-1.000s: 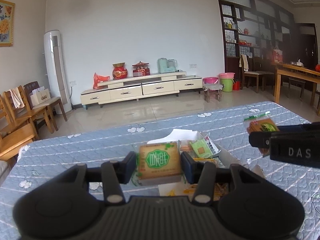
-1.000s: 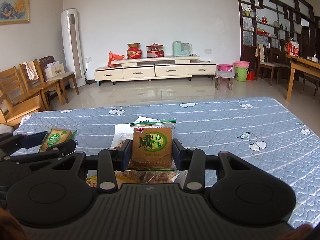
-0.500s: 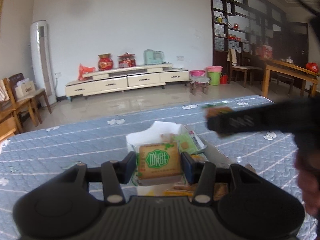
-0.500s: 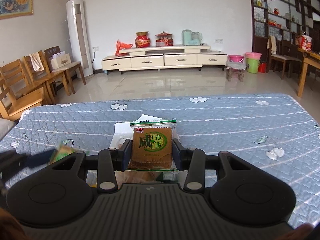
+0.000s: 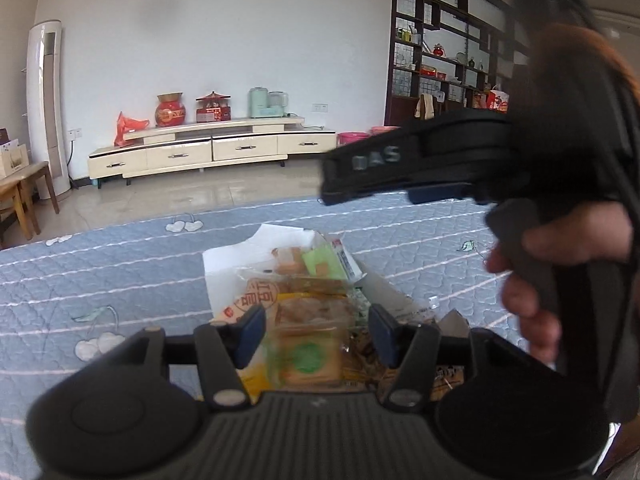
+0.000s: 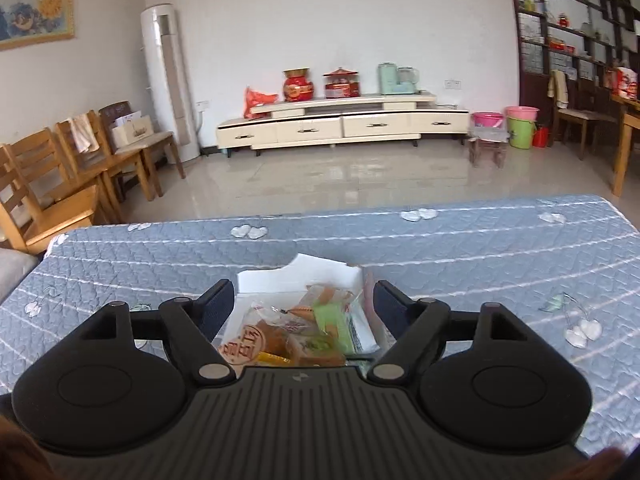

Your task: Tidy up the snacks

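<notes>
A white cardboard box (image 5: 224, 264) on the blue quilted table holds several wrapped snacks. My left gripper (image 5: 316, 334) hangs just above it, its jaws opening. A biscuit packet with a round green logo (image 5: 306, 356) shows blurred between the pads, with a gap on each side. My right gripper (image 6: 304, 304) stands over the same box (image 6: 280, 280), its jaws opening wide with nothing gripped. Its brown packet with a green logo (image 6: 316, 346) lies among the snacks below. In the left wrist view the right gripper (image 5: 400, 164) crosses above the box, held by a hand (image 5: 560, 248).
The blue quilted cover (image 6: 480, 248) spreads around the box on all sides. Wooden chairs (image 6: 60, 184) stand off the table's left end. A cream TV cabinet (image 6: 340, 124) lines the far wall. A wooden table (image 6: 626, 136) stands at the right.
Both grippers held a biscuit packet; both have opened and the packets have dropped toward the box. The right gripper has come in over the box, close to the left one.
</notes>
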The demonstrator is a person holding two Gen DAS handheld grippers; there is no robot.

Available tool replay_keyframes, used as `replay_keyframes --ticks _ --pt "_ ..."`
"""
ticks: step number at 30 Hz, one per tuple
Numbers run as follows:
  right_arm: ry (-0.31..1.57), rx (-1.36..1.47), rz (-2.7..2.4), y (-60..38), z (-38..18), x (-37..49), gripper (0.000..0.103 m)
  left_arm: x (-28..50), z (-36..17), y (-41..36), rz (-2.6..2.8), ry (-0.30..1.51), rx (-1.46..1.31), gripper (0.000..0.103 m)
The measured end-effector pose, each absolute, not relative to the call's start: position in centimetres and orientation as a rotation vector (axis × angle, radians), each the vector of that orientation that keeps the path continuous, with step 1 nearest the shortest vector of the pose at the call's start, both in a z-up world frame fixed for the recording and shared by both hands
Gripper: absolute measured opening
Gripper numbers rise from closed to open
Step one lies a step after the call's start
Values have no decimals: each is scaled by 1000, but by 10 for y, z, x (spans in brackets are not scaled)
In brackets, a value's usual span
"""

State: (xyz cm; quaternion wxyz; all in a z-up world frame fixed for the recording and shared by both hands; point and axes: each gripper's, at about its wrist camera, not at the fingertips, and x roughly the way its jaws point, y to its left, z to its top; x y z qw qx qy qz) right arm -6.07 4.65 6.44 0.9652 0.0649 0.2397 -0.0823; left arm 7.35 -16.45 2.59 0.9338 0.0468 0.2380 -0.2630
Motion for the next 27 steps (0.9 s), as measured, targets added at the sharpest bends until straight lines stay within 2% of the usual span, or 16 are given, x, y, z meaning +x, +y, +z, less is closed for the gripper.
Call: replay_keyframes --ticks 3,6,9,16,27 --pt "476 123 -194 49 72 -80 96 65 33 -161 -510 476 88 74" --pt "466 82 -227 54 78 -104 97 56 40 -155 -475 482 73 83" --pt "467 47 -265 60 79 -133 103 45 45 -149 -428 487 64 100" --pt "516 95 -267 63 71 -200 103 12 53 -143 -341 501 74 102" --pt "612 71 -313 66 41 -266 103 -14 27 -143 -287 571 76 102"
